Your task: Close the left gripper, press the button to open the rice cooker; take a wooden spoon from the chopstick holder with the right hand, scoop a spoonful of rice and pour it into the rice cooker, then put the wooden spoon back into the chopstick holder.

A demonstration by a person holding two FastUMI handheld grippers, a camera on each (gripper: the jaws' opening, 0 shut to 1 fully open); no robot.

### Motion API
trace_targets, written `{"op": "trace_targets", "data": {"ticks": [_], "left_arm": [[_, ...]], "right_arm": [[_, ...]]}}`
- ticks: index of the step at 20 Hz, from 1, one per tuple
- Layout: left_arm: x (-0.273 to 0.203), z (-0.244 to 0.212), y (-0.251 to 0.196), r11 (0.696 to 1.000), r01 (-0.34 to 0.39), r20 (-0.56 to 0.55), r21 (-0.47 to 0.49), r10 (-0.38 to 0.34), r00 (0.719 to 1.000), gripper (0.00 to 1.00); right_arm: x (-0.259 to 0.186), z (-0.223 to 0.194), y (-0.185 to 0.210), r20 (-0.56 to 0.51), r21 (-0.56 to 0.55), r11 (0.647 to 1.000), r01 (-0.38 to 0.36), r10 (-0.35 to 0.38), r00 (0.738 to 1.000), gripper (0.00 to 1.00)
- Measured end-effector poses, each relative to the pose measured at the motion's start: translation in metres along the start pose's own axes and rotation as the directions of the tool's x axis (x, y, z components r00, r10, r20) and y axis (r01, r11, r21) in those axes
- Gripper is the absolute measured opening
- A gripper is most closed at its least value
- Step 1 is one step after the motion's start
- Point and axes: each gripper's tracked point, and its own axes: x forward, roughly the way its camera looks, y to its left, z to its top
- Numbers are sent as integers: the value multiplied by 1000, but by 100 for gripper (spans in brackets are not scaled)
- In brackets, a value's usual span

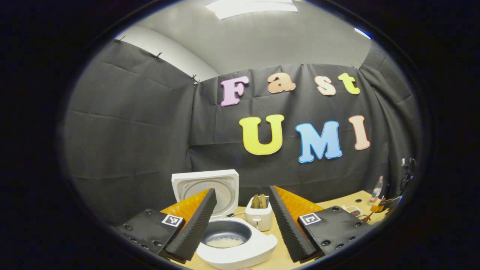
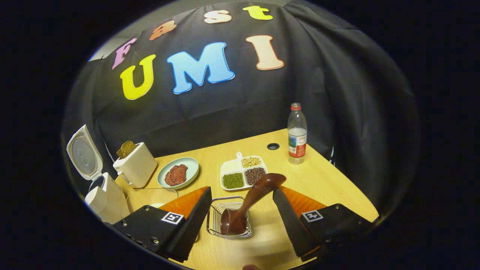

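In the right gripper view the right gripper point(image 2: 242, 215) has its fingers spread wide at the bottom of the frame, touching nothing, with the wooden spoon point(image 2: 250, 202) standing tilted in the wire chopstick holder point(image 2: 215, 221) between them, low centre. In the left gripper view the left gripper point(image 1: 242, 221) is likewise spread, and behind it at bottom centre sits the rice cooker point(image 1: 240, 243), its lid point(image 1: 204, 187) raised and white rice point(image 1: 225, 242) in the pot, with a toaster point(image 1: 258, 215) just to its right.

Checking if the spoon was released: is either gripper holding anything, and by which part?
Nothing is held. The right gripper is open around the wooden spoon in the chopstick holder; the left gripper is open too.
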Motion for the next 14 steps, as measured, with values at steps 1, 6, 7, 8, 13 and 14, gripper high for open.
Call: {"op": "trace_targets", "data": {"ticks": [1, 6, 7, 8, 13, 14], "left_arm": [[3, 0, 2, 1000, -2, -3, -2, 2, 1000, 98], [21, 4, 10, 1000, -3, 3, 3, 3, 1000, 96], [26, 7, 13, 1000, -11, 5, 12, 11, 1000, 99], [31, 9, 17, 1000, -22, 2, 22, 22, 1000, 96], [67, 19, 45, 996, -87, -10, 32, 87, 996, 97], [77, 21, 51, 994, -101, -12, 35, 101, 995, 97]], "right_arm": [[-9, 8, -2, 23, -14, 1000, 4, -4, 1000, 99], [-60, 66, -2, 170, -106, 994, 17, 1, 985, 99], [-71, 79, 1, 206, -123, 992, 11, 14, 978, 99], [-81, 89, 6, 240, -144, 990, 7, 28, 970, 99], [-123, 117, 5, 324, -183, 983, 25, 37, 945, 99], [-127, 117, 2, 328, -179, 983, 31, 30, 944, 99]]}}
